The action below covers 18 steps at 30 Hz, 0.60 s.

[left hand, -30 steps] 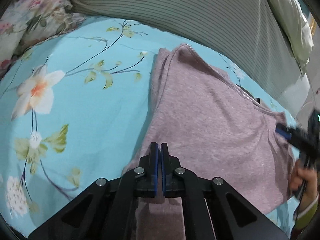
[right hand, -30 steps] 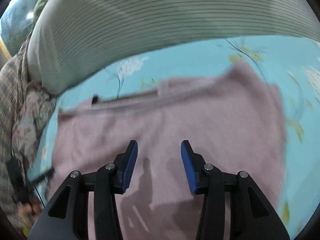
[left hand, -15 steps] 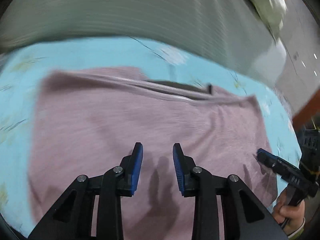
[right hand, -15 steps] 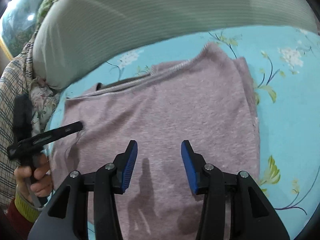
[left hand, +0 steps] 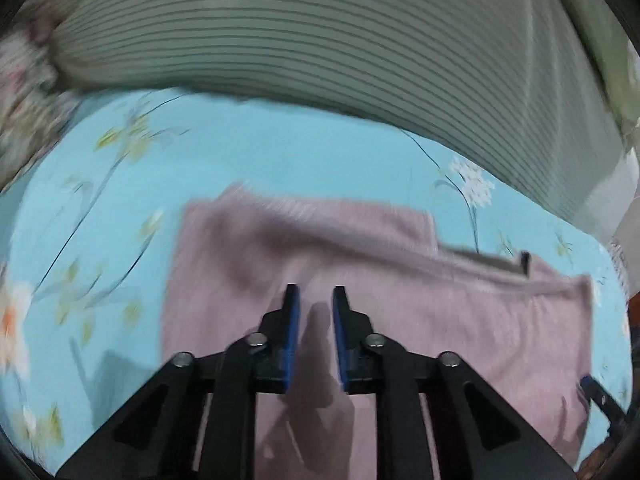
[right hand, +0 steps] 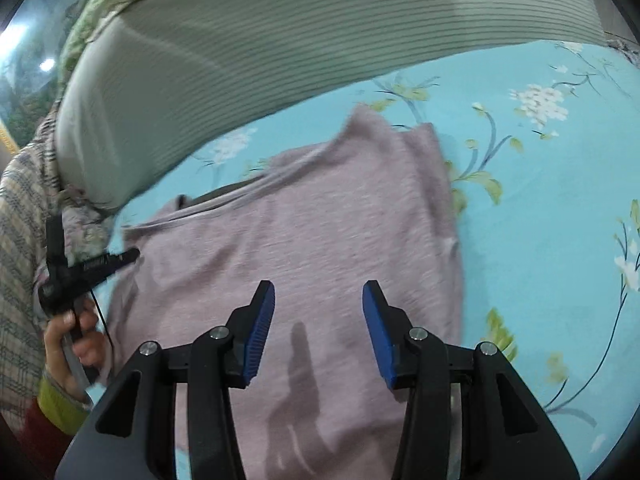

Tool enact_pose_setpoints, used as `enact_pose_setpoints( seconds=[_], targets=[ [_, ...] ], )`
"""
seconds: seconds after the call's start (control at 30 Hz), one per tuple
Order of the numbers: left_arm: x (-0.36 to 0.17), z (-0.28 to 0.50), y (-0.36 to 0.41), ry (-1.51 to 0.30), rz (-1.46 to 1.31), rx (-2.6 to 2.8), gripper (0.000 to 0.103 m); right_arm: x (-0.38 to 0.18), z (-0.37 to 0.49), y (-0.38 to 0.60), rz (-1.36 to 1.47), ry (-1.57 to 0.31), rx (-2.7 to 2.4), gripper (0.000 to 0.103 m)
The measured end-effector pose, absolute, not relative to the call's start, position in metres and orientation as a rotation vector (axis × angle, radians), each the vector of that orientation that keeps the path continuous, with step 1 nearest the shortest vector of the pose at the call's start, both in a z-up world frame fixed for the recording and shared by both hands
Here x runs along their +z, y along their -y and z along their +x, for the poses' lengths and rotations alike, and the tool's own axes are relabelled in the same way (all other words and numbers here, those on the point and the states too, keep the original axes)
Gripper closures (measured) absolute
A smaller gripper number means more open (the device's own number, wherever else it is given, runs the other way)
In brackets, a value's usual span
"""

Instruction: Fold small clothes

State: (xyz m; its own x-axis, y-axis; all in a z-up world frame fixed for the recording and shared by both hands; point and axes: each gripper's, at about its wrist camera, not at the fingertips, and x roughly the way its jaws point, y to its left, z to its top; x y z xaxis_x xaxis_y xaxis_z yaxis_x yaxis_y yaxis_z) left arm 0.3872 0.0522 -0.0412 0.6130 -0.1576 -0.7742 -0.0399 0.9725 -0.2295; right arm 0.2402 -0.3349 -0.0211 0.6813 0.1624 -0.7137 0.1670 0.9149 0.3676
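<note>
A mauve knit garment (left hand: 460, 320) lies flat on the blue floral bedsheet (left hand: 280, 168), folded to a rough rectangle with its neckline at the far edge. It also shows in the right wrist view (right hand: 320, 248). My left gripper (left hand: 314, 300) hovers just above its middle, open and empty. My right gripper (right hand: 318, 296) is open wide and empty above the near part of the garment. The left gripper (right hand: 120, 258) shows at the garment's left edge in the right wrist view.
A large striped grey-green pillow (left hand: 360, 40) lies along the far side of the bed. A floral cushion (left hand: 24, 92) sits at the far left. In the right wrist view a plaid cloth (right hand: 20, 240) lies at the left.
My left gripper opened, letting go of the garment's edge, and swung over the garment. My right gripper stayed open over the garment, which now lies flat.
</note>
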Motion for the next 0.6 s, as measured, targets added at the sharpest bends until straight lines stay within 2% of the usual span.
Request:
enact_pose_setpoints(
  seconds=[0.1,0.23,0.37,0.47,0.6],
  targets=[
    [-0.036,0.325,-0.071,-0.883,-0.337,-0.133,0.065,-0.015,0.229,0.321,0.422,-0.825,0.04,0.052],
    [-0.033,0.249,-0.074,-0.866,-0.437,-0.202,0.064,-0.013,0.213,0.304,0.423,-0.835,0.081,0.051],
    [-0.04,0.189,-0.072,-0.874,-0.492,-0.227,0.057,-0.014,0.199,0.293,0.435,-0.843,0.108,0.051],
    [-0.055,0.157,-0.076,-0.895,-0.55,-0.189,0.052,-0.014,0.186,0.285,0.443,-0.844,0.131,0.05],
    [-0.076,0.141,-0.08,-0.925,-0.622,-0.159,0.05,-0.015,0.173,0.28,0.449,-0.84,0.133,0.046]
  ],
)
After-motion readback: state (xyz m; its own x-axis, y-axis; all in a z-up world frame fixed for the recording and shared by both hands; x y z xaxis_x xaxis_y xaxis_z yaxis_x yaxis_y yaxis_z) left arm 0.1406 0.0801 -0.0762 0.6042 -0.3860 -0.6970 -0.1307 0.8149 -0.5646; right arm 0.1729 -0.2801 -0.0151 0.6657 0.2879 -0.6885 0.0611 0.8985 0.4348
